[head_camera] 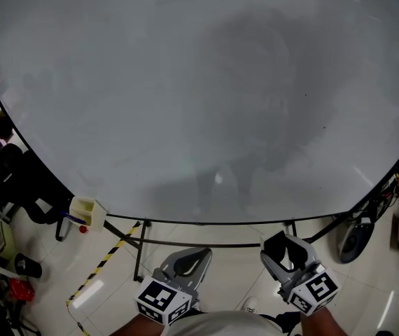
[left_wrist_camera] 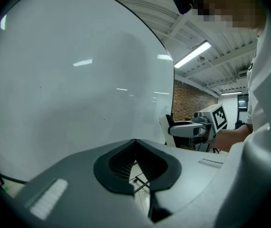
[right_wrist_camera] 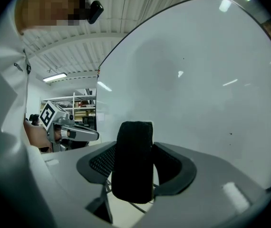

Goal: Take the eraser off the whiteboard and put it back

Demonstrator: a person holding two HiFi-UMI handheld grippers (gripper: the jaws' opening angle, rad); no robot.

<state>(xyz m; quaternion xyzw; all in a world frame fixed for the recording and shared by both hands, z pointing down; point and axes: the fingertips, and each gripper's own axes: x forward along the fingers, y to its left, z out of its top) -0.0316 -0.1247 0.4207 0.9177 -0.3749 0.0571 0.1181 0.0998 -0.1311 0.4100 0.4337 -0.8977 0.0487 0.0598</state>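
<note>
From the head view, the left gripper (head_camera: 187, 263) and right gripper (head_camera: 288, 254) hang low, beneath the whiteboard's (head_camera: 199, 103) bottom edge and apart from it. The left gripper view shows its jaws closed together on nothing (idle, I judge). In the right gripper view, the jaws clamp the black eraser (right_wrist_camera: 133, 160) upright, off the board, seemingly ready to go back.
</note>
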